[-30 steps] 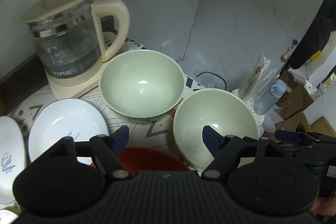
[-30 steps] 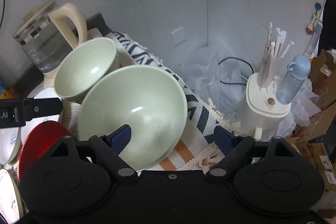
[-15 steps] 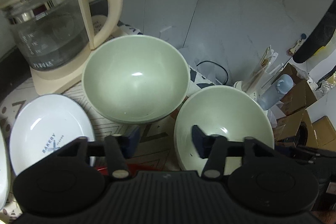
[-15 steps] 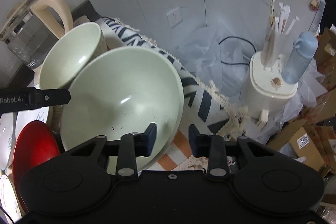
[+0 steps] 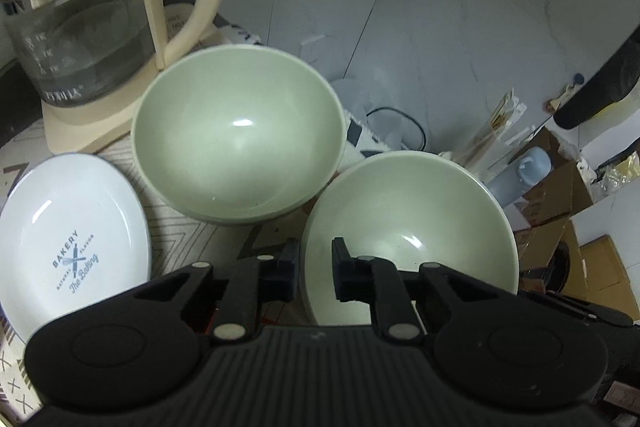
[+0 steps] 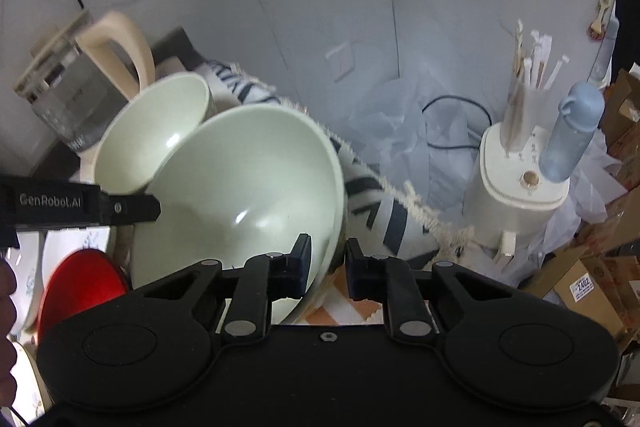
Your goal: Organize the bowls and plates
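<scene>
Together, both grippers pinch the near bowl (image 5: 408,227) by its rim: the left gripper (image 5: 316,271) clamps one edge, the right gripper (image 6: 328,267) the opposite edge, one finger inside and one outside. It sits tilted just beside the far bowl (image 5: 236,135), near a kettle (image 5: 80,27), white plate (image 5: 68,239) and red dish (image 6: 80,283).

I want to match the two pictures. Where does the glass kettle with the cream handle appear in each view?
Left wrist view: the kettle fills the upper left corner, just behind the far green bowl.
Right wrist view: the kettle is smaller, at the left edge above the middle, again behind the far green bowl.
Shared landmark: the blue bottle, at the right in both views.
</scene>
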Available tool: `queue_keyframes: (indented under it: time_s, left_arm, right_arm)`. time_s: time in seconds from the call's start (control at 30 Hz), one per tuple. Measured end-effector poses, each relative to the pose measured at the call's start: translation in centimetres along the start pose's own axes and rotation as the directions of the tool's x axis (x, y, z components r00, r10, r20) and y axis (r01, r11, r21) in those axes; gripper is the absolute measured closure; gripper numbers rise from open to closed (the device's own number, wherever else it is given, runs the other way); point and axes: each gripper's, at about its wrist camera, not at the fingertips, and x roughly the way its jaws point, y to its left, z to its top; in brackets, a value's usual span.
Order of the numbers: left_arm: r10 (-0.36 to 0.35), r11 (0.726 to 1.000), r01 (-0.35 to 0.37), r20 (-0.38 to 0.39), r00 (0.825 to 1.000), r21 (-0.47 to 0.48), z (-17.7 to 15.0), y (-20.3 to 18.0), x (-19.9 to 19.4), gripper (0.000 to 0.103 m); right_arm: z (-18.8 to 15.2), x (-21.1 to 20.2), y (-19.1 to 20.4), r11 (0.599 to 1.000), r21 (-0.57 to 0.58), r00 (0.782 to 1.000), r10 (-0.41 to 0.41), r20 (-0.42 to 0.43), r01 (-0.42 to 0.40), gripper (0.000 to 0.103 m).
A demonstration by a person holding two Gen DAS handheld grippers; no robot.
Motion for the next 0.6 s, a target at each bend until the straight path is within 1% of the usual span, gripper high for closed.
queue_keyframes:
  time_s: [0.1,0.13,0.2,0.23,0.27,0.3,0.37,0.43,0.53,0.6]
  left_arm:
    - [-0.007,1.0,0.007,0.015,1.0,-0.006,0.0,-0.2,-0.9,0.088]
    - [-0.008,1.0,0.008,0.025,1.0,-0.005,0.0,-0.3,-1.4,0.088]
    - [-0.054,0.999,0.054,0.05,0.997,-0.002,0.0,-0.6,-2.5,0.088]
    - [-0.063,0.998,0.062,0.063,0.996,0.008,0.0,-0.9,-3.2,0.088]
    - [-0.057,0.998,0.055,0.083,0.995,0.025,0.0,-1.4,-3.9,0.088]
    - [-0.052,0.998,0.048,0.102,0.993,0.04,-0.1,-1.9,-4.4,0.088]
    - [-0.048,0.998,0.044,0.113,0.992,0.039,-0.1,-2.1,-4.6,0.088]
    - [-0.019,0.999,0.016,0.126,0.992,0.03,-0.1,-1.8,-4.5,0.088]
    - [0.011,1.0,-0.011,0.111,0.994,-0.001,-0.1,-0.3,-4.3,0.088]
    - [0.044,0.999,-0.043,0.103,0.994,-0.02,-0.3,0.7,-4.3,0.087]
  right_arm:
    - [0.4,-1.3,0.1,1.0,-0.003,0.999,0.003,0.037,-0.003,0.084]
    - [0.5,-1.8,0.3,1.0,-0.006,0.999,0.016,0.05,-0.015,0.084]
    - [0.8,-2.7,0.5,1.0,-0.007,0.997,0.031,0.072,-0.031,0.084]
    - [0.9,-3.2,0.8,0.999,-0.013,0.995,0.052,0.08,-0.051,0.088]
    - [1.1,-3.4,1.1,0.997,-0.023,0.994,0.078,0.082,-0.077,0.089]
    - [1.1,-3.5,1.6,0.997,-0.036,0.994,0.07,0.088,-0.067,0.09]
    - [1.1,-2.7,2.3,0.998,-0.064,0.994,0.023,0.107,-0.016,0.092]
    - [1.1,-1.5,1.9,0.999,-0.047,0.994,-0.001,0.105,0.006,0.095]
    - [1.1,-0.5,0.3,1.0,0.017,0.997,0.02,0.072,-0.021,0.096]
    - [0.7,-0.6,0.2,0.999,0.014,0.997,0.028,0.073,-0.03,0.096]
